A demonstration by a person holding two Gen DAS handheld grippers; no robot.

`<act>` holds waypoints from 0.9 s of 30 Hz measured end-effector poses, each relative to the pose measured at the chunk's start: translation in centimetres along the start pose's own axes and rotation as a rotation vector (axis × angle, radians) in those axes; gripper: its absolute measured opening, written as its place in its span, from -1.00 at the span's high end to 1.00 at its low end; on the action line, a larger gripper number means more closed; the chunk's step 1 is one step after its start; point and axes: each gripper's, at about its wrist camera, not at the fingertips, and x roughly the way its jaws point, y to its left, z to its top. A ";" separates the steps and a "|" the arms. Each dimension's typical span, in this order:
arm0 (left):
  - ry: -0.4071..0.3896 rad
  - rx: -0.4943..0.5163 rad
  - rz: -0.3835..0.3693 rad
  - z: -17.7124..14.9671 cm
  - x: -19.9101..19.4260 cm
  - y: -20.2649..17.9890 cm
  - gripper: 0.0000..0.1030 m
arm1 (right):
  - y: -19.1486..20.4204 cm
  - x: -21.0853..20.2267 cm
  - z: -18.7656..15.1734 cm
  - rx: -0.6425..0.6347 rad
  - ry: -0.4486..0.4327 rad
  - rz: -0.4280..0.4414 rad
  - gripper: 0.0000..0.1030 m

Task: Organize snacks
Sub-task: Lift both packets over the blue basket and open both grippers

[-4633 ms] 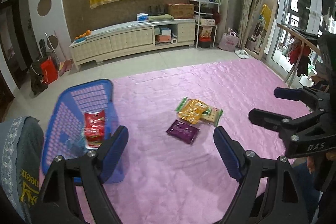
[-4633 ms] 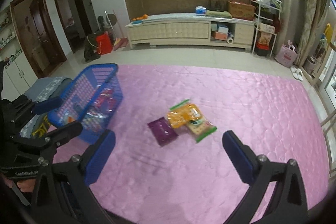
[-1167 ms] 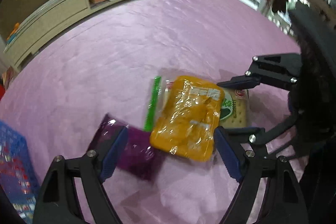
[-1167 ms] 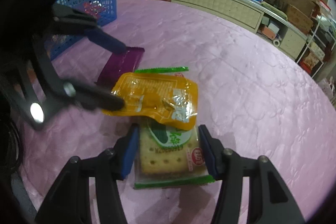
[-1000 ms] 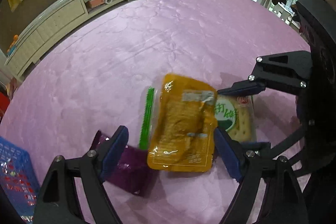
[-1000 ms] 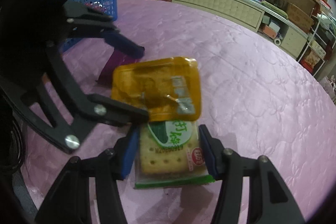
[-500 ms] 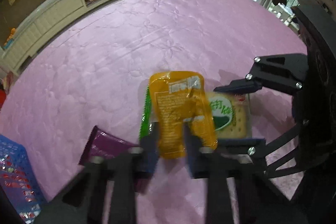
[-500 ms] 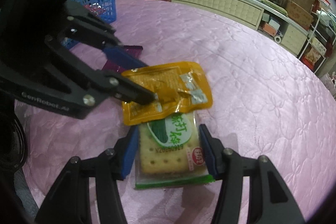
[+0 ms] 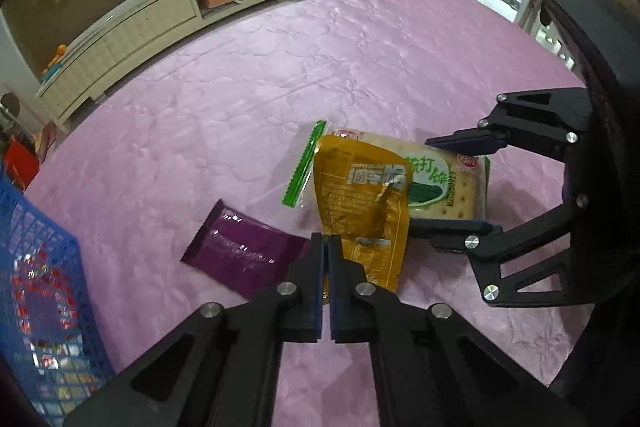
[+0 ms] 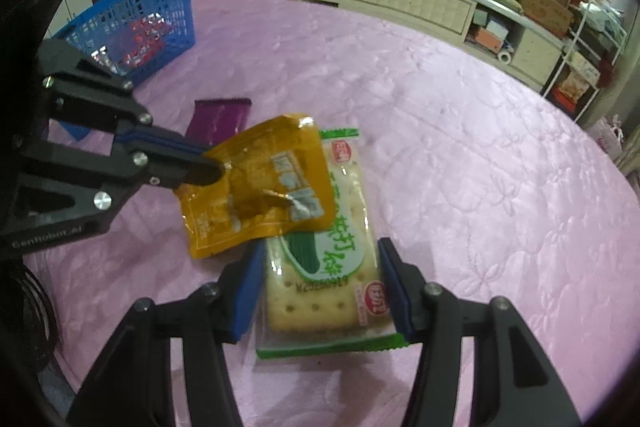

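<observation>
Left wrist view shows your left hand-held gripper (image 9: 326, 247) pinched tight on the near edge of the orange pouch (image 9: 362, 195), its two blue pads pressed together with only the thin foil between them. The pouch hangs crumpled from that grip, its far end lying over the cracker packet (image 9: 444, 183), which rests flat on the pink quilted cover (image 9: 240, 99). Just left of your closed pads lies the purple wrapper (image 9: 242, 255), flat on the cover and apart from the other two snacks. At the left edge of this view stands the blue basket (image 9: 44, 251), with red and silver packets visible through its mesh.

From the right wrist camera, your right hand-held gripper (image 10: 320, 287) stands at a middling width, with one blue pad on each long side of the cracker packet (image 10: 324, 267). The pads (image 10: 394, 287) sit right against the packet's edges; you can't tell from here whether they press on it or only frame it. The packet lies flat on the cover, not lifted. Your left hand-held gripper (image 10: 216, 169) comes in from the left of this view, holding the orange pouch (image 10: 260, 183) raised above the packet's far half. Beyond it lies the purple wrapper (image 10: 220, 119), and the blue basket (image 10: 132, 23) stands farther back on the left, well apart from the three snacks.
</observation>
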 end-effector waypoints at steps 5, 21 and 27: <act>-0.057 -0.016 0.023 -0.6 -2.7 0.1 0.98 | 1.5 -2.1 1.1 -0.023 -0.030 -0.037 -0.15; -0.249 -0.083 0.135 -4.2 -16.8 5.9 1.00 | 7.4 -9.4 6.8 -0.048 -0.101 -0.097 -0.15; -0.308 -0.109 0.157 -5.6 -21.1 8.4 1.00 | 10.7 -12.3 9.7 -0.108 -0.134 -0.119 -0.15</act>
